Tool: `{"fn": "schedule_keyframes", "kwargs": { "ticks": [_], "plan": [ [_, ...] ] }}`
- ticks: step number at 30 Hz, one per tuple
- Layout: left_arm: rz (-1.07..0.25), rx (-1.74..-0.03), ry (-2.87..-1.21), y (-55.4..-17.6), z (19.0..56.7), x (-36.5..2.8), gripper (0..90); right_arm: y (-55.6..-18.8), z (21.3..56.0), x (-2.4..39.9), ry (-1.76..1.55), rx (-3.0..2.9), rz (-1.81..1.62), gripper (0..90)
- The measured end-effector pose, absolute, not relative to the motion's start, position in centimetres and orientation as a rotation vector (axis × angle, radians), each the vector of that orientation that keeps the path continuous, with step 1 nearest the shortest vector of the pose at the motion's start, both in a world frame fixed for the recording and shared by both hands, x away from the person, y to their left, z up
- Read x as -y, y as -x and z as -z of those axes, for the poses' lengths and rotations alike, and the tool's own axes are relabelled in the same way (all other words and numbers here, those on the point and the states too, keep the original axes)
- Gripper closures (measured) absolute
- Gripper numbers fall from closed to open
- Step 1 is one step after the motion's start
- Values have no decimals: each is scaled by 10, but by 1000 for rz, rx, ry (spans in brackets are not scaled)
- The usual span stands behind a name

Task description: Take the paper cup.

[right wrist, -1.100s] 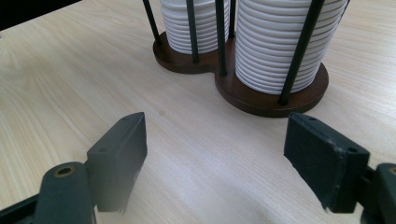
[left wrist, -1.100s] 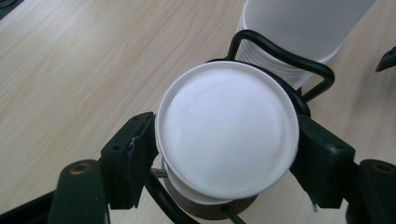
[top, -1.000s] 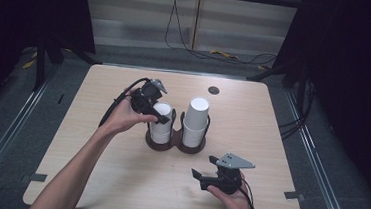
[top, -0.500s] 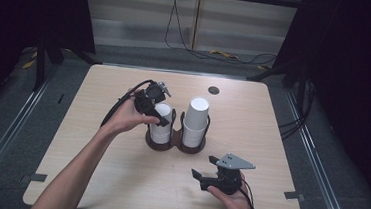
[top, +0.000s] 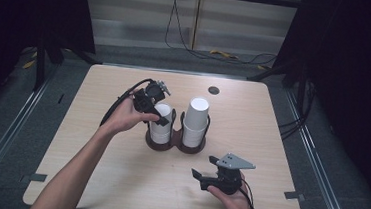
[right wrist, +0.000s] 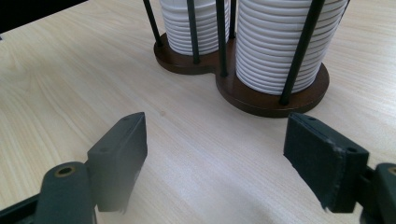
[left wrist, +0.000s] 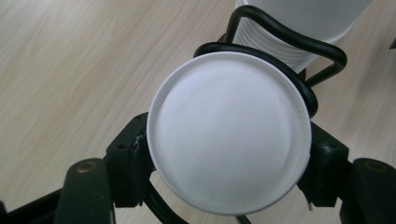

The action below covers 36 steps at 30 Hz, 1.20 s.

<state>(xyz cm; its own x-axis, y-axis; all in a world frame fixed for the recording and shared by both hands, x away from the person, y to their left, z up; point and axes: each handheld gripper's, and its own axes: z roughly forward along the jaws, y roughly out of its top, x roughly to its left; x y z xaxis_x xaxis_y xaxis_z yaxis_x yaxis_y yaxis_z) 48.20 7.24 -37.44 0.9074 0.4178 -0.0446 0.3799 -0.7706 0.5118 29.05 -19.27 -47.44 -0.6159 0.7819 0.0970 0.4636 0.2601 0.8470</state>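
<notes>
In the wooden holder, 2 stacks of white cups, left gripper clamping 1

Looks to me like a lab or recording studio, not a home. I see one bare light-wood table standing alone, black curtains closing both sides, metal floor rails along the table, loose cables on grey flooring behind, and a pale panelled back wall. No household furniture around.
</notes>
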Motion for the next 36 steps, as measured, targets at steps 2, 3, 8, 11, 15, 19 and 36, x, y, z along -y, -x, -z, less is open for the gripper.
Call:
{"fn": "schedule_keyframes", "kwargs": {
  "ticks": [2,3,8,11,15,19,36],
  "plan": [
    [-98,-569,-2534,-482,373,-73,314,-290,474,193,-1139,-2196,-1294,215],
    [-98,-564,-2538,-482,372,-74,314,-290,474,192,-1139,-2196,-1295,215],
    [-92,-573,-2514,-483,368,-78,315,-290,475,192,-1139,-2200,-1292,215],
    [-101,-564,-2514,-481,365,-79,315,-290,475,192,-1136,-2202,-1294,214],
    [-122,-535,-2504,-477,361,-79,316,-291,475,191,-1139,-2203,-1291,214],
    [-128,-523,-2502,-476,359,-79,317,-291,475,191,-1138,-2202,-1290,210],
    [-133,-521,-2437,-472,342,-87,321,-292,476,190,-1146,-2202,-1289,211]
  ]
}}
